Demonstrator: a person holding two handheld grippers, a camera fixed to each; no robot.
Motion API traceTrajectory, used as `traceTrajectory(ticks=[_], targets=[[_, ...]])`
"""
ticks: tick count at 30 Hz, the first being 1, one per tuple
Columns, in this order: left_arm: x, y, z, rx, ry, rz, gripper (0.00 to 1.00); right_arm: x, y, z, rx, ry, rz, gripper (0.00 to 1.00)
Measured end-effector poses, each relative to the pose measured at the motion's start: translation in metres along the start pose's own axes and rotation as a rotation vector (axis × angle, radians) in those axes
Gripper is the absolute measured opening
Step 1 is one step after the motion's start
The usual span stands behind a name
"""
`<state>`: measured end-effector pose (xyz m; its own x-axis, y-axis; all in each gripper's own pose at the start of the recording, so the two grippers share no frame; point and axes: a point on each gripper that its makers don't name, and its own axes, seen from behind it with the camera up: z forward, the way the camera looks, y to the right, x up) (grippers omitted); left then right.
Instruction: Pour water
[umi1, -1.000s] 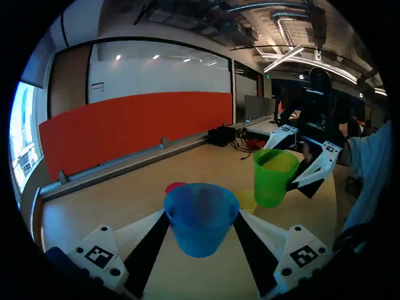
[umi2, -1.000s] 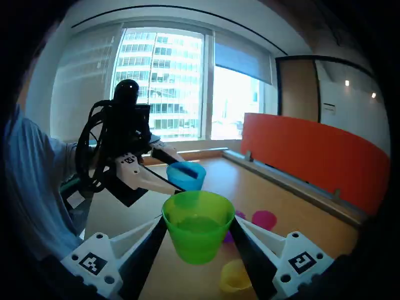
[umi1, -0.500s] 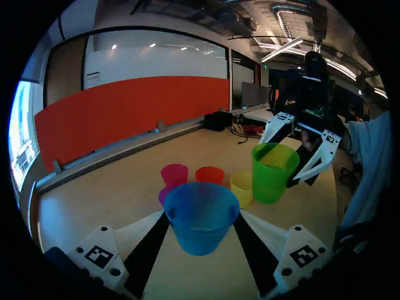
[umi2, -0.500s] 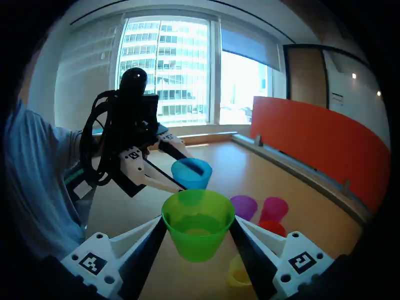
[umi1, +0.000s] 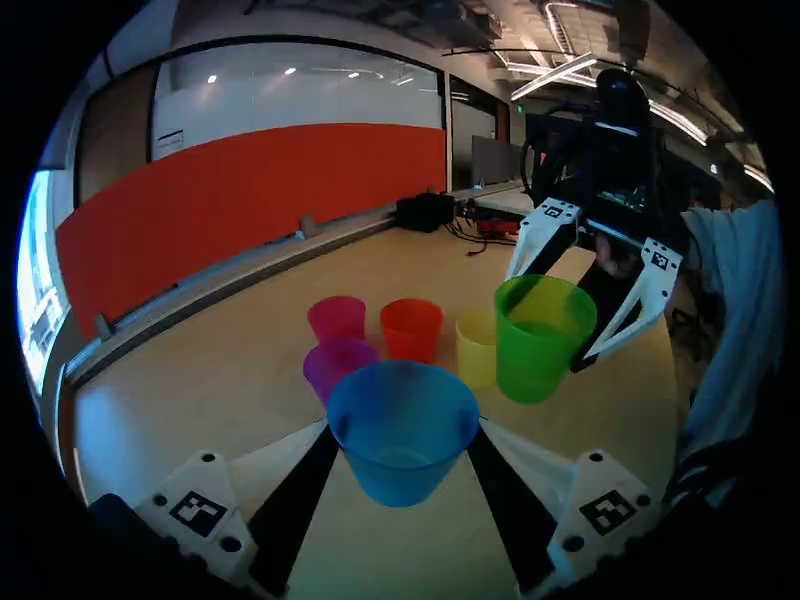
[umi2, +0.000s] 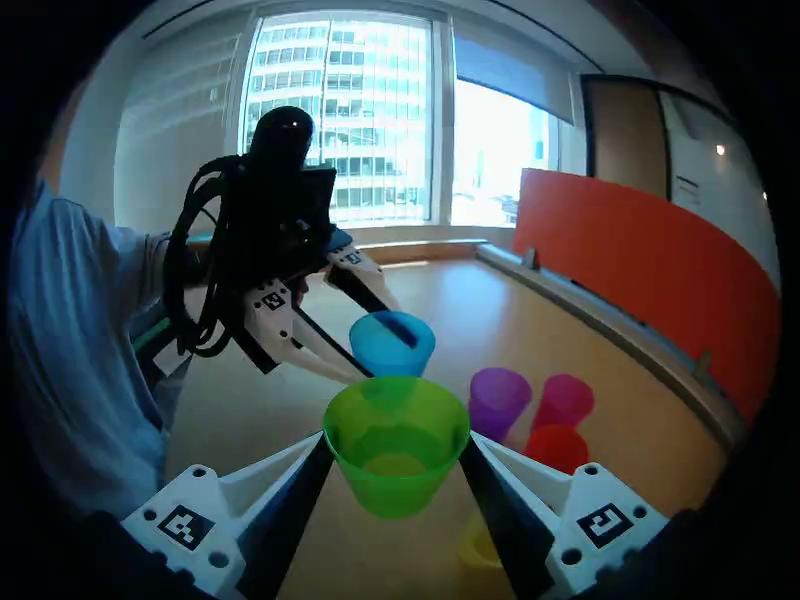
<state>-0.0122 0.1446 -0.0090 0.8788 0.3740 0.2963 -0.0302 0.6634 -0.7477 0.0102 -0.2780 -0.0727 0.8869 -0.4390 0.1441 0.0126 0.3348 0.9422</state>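
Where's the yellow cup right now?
In the left gripper view the yellow cup stands on the table right of centre, beside the red cup, partly behind the green cup held in the right gripper.

An office: long wooden desk (umi1: 225, 355), orange divider (umi1: 250, 205), windows (umi2: 340, 120) onto high-rises.
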Motion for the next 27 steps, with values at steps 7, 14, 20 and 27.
traceTrajectory(ticks=[7, 14, 20, 27], targets=[[-0.013, 0.002, 0.007, -0.02, -0.036, 0.008, 0.86, -0.013, 0.001, 0.008, 0.008, -0.038, -0.01, 0.9], [-0.025, 0.003, 0.016, -0.034, -0.068, 0.022, 0.86, -0.028, 0.001, 0.015, 0.016, -0.071, -0.024, 0.9], [-0.033, 0.005, 0.022, -0.046, -0.09, 0.028, 0.86, -0.042, 0.001, 0.019, 0.022, -0.101, -0.033, 0.9], [-0.042, 0.007, 0.027, -0.058, -0.114, 0.033, 0.86, -0.053, -0.002, 0.025, 0.031, -0.127, -0.04, 0.9]])
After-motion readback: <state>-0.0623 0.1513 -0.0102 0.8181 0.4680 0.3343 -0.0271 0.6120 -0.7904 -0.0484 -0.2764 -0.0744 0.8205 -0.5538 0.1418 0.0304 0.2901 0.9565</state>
